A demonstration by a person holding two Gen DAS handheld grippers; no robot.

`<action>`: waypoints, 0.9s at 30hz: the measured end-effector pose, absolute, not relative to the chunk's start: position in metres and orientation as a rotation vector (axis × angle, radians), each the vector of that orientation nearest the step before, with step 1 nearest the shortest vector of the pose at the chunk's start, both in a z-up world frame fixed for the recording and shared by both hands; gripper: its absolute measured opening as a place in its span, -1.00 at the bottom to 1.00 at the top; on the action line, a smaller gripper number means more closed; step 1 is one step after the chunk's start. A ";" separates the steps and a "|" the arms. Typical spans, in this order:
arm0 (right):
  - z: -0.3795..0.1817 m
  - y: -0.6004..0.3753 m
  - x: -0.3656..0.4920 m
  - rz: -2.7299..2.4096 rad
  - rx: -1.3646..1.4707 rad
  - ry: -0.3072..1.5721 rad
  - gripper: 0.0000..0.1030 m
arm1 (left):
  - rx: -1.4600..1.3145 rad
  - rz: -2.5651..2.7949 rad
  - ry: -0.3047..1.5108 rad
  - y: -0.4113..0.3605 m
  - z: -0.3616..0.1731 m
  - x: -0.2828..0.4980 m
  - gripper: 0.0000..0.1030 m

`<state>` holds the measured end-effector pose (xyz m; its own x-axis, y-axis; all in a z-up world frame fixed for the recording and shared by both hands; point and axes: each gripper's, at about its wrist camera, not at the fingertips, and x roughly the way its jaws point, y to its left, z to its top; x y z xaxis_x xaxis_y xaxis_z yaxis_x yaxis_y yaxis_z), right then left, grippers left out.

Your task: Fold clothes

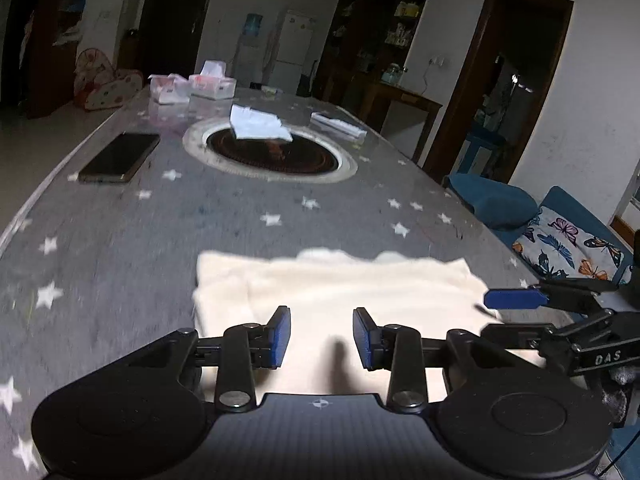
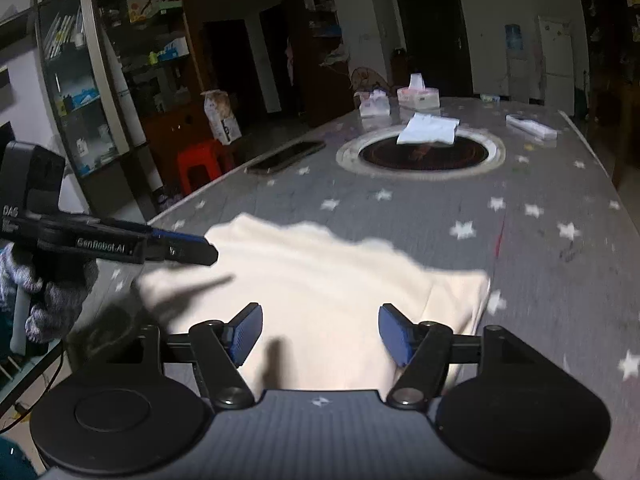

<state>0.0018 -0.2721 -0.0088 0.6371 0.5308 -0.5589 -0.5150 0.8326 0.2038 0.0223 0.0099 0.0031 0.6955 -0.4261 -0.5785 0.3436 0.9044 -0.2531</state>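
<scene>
A cream garment (image 1: 340, 292) lies folded into a flat rectangle on the grey star-patterned tablecloth (image 1: 120, 240), close to the near edge. It also shows in the right wrist view (image 2: 320, 280). My left gripper (image 1: 321, 336) is open and empty just above the garment's near side. My right gripper (image 2: 320, 334) is open and empty over the garment's near right part. The right gripper shows at the right edge of the left wrist view (image 1: 516, 300). The left gripper shows at the left of the right wrist view (image 2: 188, 250), held by a gloved hand.
A phone (image 1: 120, 158) lies at the left of the table. A round built-in hotplate (image 1: 272, 152) sits mid-table with a white folded cloth (image 1: 258, 122) on its far rim. Tissue boxes (image 1: 212, 84) stand at the far end. A blue sofa with a butterfly cushion (image 1: 568, 248) is at the right.
</scene>
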 end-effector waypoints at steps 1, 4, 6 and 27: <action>-0.008 -0.272 0.009 0.589 0.045 0.652 0.28 | -0.125 -0.434 0.675 0.008 0.005 0.026 -0.32; -0.008 -0.271 0.030 0.567 0.094 0.667 0.28 | -0.124 -0.451 0.675 0.003 0.006 0.040 -0.34; -0.011 -0.270 0.041 0.565 0.122 0.678 0.28 | -0.139 -0.458 0.691 0.001 0.004 0.050 -0.44; -0.014 -0.255 0.026 0.540 -0.020 0.668 0.41 | -0.145 -0.433 0.681 0.004 -0.003 0.050 -0.50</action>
